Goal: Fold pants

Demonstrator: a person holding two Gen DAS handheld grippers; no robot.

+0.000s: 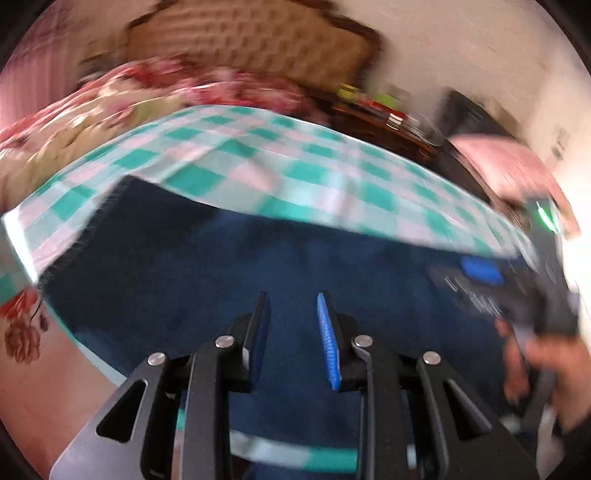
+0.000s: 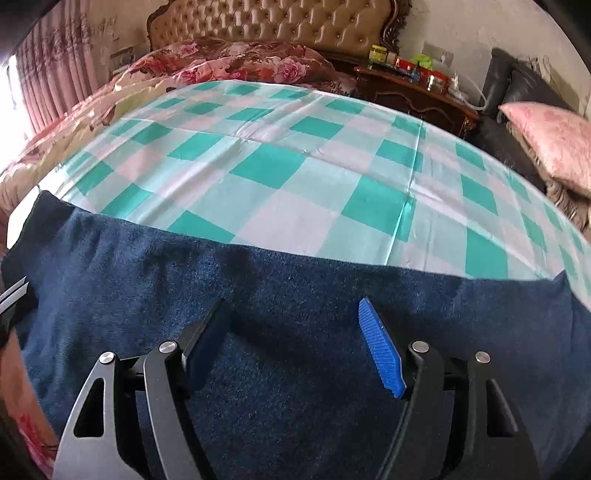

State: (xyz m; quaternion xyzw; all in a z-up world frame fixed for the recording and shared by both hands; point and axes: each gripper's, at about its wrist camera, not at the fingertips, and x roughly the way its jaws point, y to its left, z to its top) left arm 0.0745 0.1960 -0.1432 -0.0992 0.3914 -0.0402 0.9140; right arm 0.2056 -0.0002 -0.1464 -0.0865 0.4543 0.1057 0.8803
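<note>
Dark blue pants [image 2: 295,273] lie flat across the near part of a teal-and-white checked sheet [image 2: 280,158]. My right gripper [image 2: 292,303] hangs over them with its jaws wide open and nothing between its blue pads. The left wrist view is motion-blurred. It shows the pants [image 1: 221,266] with a stitched hem at the upper left. There my left gripper [image 1: 291,297] stands over the cloth with a narrow gap and nothing seen pinched in it. At the right of that view are the right gripper's blue pad [image 1: 480,273] and the person's hand [image 1: 546,365].
Beyond the sheet lies a floral quilt [image 2: 236,59] below a tufted headboard [image 2: 273,22]. A dark wooden nightstand [image 2: 417,92] with jars stands at the back right. A pink pillow [image 2: 554,140] rests on a dark sofa at the far right. Pink curtains [image 2: 48,77] hang at the left.
</note>
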